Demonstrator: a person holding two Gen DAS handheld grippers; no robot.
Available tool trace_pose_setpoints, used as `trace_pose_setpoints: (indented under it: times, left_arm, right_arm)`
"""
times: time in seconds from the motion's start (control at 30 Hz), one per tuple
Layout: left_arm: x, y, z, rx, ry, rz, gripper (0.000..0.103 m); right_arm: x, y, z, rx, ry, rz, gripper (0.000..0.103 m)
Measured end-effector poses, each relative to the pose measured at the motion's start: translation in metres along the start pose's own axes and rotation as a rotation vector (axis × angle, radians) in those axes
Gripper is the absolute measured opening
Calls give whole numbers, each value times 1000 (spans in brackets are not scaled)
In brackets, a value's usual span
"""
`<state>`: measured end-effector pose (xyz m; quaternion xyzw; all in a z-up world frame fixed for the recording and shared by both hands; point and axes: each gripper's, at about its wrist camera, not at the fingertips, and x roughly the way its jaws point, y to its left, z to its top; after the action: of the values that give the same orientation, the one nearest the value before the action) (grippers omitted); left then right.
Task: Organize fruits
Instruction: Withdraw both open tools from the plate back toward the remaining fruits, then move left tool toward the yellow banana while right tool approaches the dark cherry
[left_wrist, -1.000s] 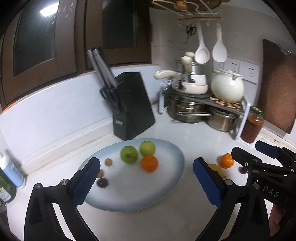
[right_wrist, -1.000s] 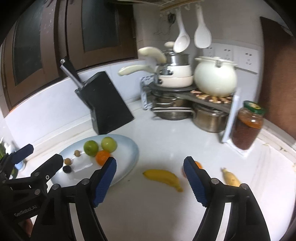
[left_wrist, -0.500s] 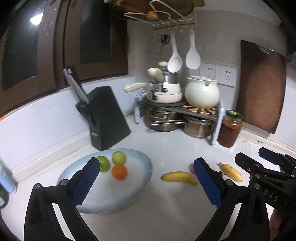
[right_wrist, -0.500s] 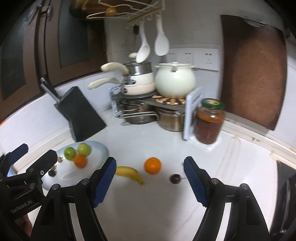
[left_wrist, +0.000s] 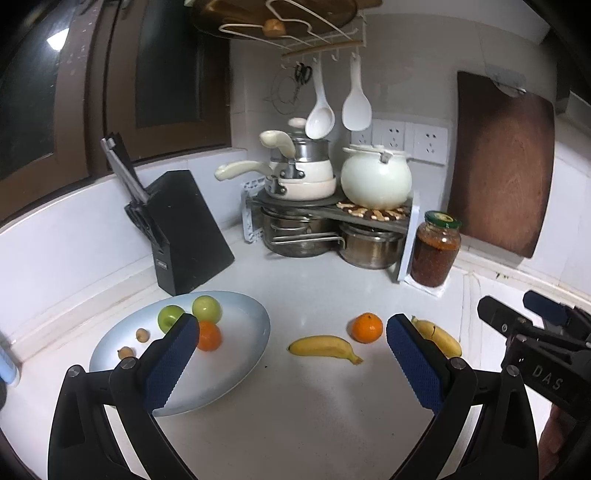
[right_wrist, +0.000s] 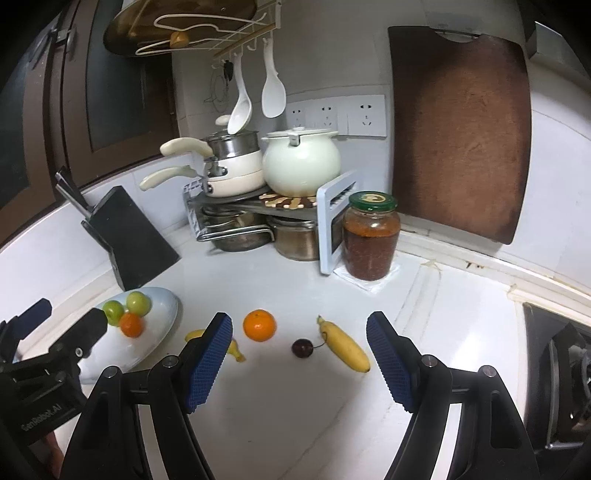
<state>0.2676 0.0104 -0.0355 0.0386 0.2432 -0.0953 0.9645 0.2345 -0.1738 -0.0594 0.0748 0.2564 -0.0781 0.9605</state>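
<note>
Right wrist view: right gripper (right_wrist: 299, 350) is spread wide, holding nothing, above the white counter (right_wrist: 295, 424). Between and just beyond its blue pads (right_wrist: 208, 363) lie a loose orange (right_wrist: 259, 325), a dark cherry (right_wrist: 302, 348) and a banana (right_wrist: 345, 346); cherry stem appears to touch this banana. A second banana (right_wrist: 234, 349) is partly hidden behind the left pad.

Left wrist view: left gripper (left_wrist: 288, 365) also wide open and empty. Blue plate (left_wrist: 236, 365) holds two green apples (left_wrist: 207, 308), one orange (left_wrist: 209, 335) and two small brownish fruits (left_wrist: 140, 335). Second banana (left_wrist: 324, 347) lies between plate and loose orange.

Judgement: step in hand is picking the next loose fruit for the plate; roughly half remains on the counter. Loose orange sits near centre of the right jaws, so it looks the natural target. Descend straight over it, pads level with its widest part, close gently so it does not roll. Keep clear of the cherry. Jar (right_wrist: 370, 236) stands well apart, no concern.
</note>
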Motion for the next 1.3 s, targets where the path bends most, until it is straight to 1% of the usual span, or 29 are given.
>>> trace_pose_setpoints:
  times: [0.13, 0.2, 0.27, 0.43, 0.7, 0.77, 0.93, 1.2, 1.27, 1.3]
  left_arm:
    - [5, -4, -3, -1, 12, 9, 103]
    - [7, -7, -5, 13, 17, -10, 103]
    - [8, -10, -5, 12, 9, -6, 103]
    - [15, -20, -8, 32, 18, -33, 103]
    - [23, -32, -14, 46, 19, -17, 102]
    - [26, -35, -15, 57, 26, -21, 99]
    - [35, -40, -20, 75, 43, -33, 96]
    - [53, -44, -31, 83, 102, -39, 93]
    - [57, -44, -34, 87, 111, -41, 89]
    - [59, -45, -35, 87, 117, -42, 89]
  right_arm:
    - [1, -2, -3, -2, -2, -8, 76]
    - [2, -4, -4, 2, 2, -11, 76]
    - [4, -6, -6, 7, 8, -9, 76]
    - [8, -17, -7, 16, 19, -26, 76]
    - [18, -34, -12, 26, 50, -55, 76]
    - [22, -39, -13, 28, 57, -58, 76]
    - [30, -44, -16, 28, 75, -62, 76]
    - [48, -48, -25, 31, 128, -51, 76]
    - [52, -48, -27, 29, 138, -52, 76]
    - [54, -47, -28, 27, 141, -53, 76]
